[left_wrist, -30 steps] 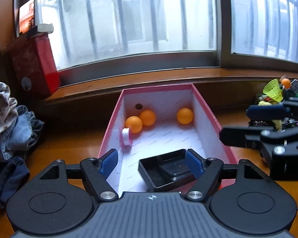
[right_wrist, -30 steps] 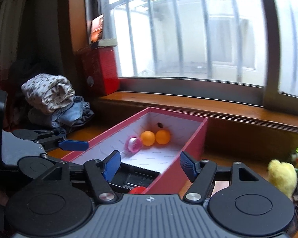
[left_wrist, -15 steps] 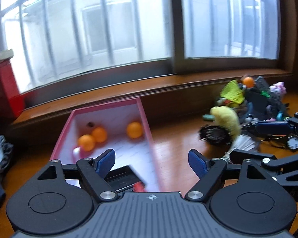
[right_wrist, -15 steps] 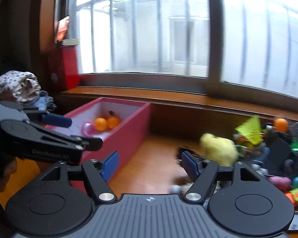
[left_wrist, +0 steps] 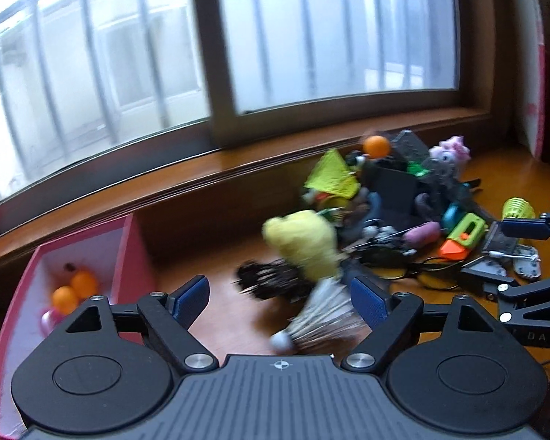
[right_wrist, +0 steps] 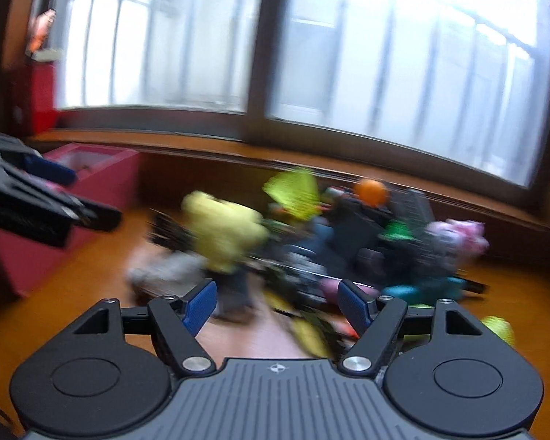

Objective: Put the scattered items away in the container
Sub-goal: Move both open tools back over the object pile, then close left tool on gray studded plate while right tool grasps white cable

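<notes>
Your left gripper point(left_wrist: 280, 299) was opening on nothing, your right gripper point(right_wrist: 277, 306) spread empty — the shuttlecock point(left_wrist: 321, 321) looked light and crushable, best pinched at its cork.

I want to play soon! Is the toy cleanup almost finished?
Not yet. The red box holds a few orange balls. Both the left gripper and right gripper are empty, the left's jaws opening. A big pile is left: a yellow plush, a shuttlecock, and more.
</notes>
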Tool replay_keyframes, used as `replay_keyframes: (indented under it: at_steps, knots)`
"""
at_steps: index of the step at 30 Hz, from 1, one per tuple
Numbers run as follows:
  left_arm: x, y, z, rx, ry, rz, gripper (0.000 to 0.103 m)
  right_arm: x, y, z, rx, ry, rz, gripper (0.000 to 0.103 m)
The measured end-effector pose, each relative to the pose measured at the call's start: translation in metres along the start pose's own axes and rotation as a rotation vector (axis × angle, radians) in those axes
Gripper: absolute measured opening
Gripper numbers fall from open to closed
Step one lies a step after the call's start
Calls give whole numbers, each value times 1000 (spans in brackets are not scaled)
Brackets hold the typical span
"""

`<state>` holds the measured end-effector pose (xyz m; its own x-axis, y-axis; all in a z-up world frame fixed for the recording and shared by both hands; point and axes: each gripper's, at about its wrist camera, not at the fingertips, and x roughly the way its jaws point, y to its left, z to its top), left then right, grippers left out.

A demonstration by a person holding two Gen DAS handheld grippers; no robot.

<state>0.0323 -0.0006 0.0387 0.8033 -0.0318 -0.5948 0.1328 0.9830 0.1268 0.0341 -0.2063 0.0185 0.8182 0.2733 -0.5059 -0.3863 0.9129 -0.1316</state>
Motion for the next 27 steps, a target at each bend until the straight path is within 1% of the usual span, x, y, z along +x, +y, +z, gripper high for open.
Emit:
replay_keyframes:
  at_steps: [2, 4, 7, 11, 13, 17, 22, 24, 27]
  knots:
    - [7, -16, 5, 14, 12, -20, 85, 1, -20, -13, -14, 26, -41, 70]
    - [14, -35, 8, 38, 27, -46, 85, 1, -41, -27, -29, 65, -69, 68]
    - [23, -66, 11, 89, 42, -93, 85, 4, -72, -43, -16, 110, -93, 64]
    - [34, -100, 15, 128, 44, -137, 85, 7, -107, -58, 26, 150, -94, 57]
    - [41, -113, 16, 134, 53, -148, 86, 11, -120, -62, 35, 161, -89, 56]
    - [56, -135, 14, 146, 84, -177, 86, 20, -133, -64, 28, 184, -47, 52]
    - [63, -160, 10, 184, 94, -175, 86, 32, -142, -67, -6, 214, 12, 46]
    - [65, -165, 9, 188, 96, -170, 86, 36, -146, -68, 0, 225, 41, 40]
    - [68, -166, 9, 175, 109, -151, 86, 40, -148, -68, 12, 233, 89, 27]
